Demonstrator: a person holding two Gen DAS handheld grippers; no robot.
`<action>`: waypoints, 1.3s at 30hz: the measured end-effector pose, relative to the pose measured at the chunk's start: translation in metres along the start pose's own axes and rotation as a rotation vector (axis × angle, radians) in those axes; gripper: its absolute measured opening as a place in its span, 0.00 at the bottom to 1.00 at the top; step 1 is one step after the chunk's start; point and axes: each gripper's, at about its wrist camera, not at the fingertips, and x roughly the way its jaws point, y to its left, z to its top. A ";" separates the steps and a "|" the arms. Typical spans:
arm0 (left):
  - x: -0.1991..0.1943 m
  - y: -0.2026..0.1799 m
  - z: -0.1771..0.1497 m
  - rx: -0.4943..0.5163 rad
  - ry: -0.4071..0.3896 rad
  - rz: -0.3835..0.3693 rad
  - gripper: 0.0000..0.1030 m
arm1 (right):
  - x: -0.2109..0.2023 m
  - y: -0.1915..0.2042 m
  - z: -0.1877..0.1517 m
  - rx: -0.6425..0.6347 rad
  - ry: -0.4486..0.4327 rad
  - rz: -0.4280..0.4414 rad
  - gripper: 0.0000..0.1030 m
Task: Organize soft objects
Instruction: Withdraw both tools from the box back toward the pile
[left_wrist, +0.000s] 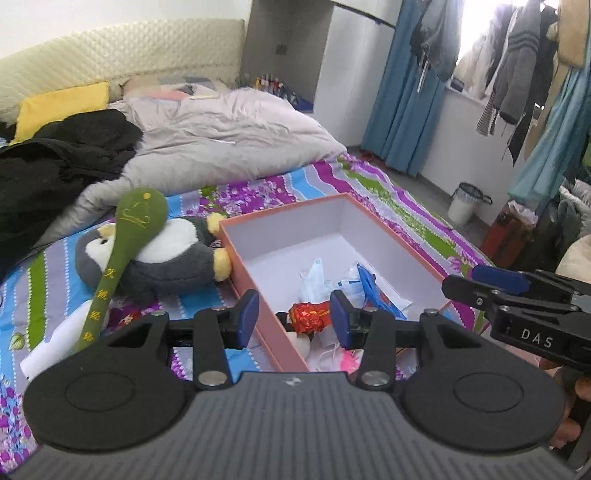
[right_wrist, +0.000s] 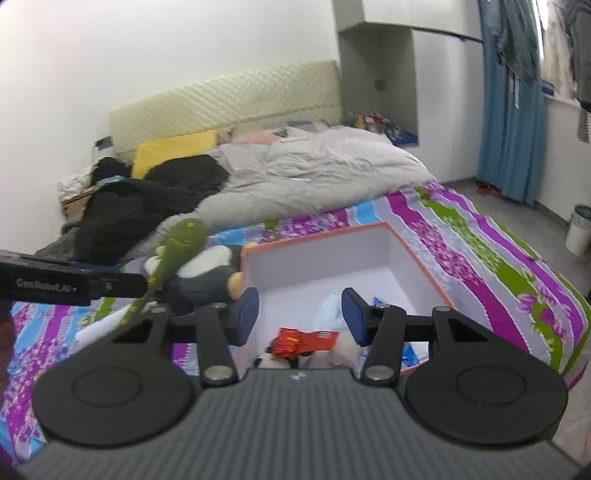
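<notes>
An open orange box (left_wrist: 391, 229) with a white inside lies on the striped bedsheet. It holds face masks (left_wrist: 317, 277), a blue packet (left_wrist: 373, 288) and a small plush with a shiny red wrap (left_wrist: 308, 315). A grey penguin plush (left_wrist: 166, 258) lies left of the box, with a green plush mallet (left_wrist: 125, 240) across it. My left gripper (left_wrist: 293, 317) is open and empty above the box's near left wall. My right gripper (right_wrist: 299, 314) is open and empty over the box (right_wrist: 410, 254), above the red-wrapped plush (right_wrist: 295, 341). The penguin (right_wrist: 210, 269) and mallet (right_wrist: 177, 247) show to its left.
A white object (left_wrist: 55, 343) lies on the sheet near the mallet's handle. A grey duvet (left_wrist: 229, 136), black clothes (left_wrist: 55, 166) and a yellow pillow (left_wrist: 59, 107) cover the far bed. A waste bin (left_wrist: 463, 203) and hanging clothes (left_wrist: 517, 74) stand at the right.
</notes>
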 end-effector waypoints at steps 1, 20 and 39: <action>-0.007 0.002 -0.005 -0.002 -0.008 0.004 0.47 | -0.003 0.005 -0.002 -0.010 -0.006 0.003 0.51; -0.075 0.057 -0.131 -0.211 -0.036 0.092 0.47 | -0.018 0.076 -0.083 -0.074 0.037 0.116 0.51; -0.031 0.136 -0.195 -0.322 0.083 0.226 0.47 | 0.048 0.138 -0.119 -0.187 0.220 0.229 0.51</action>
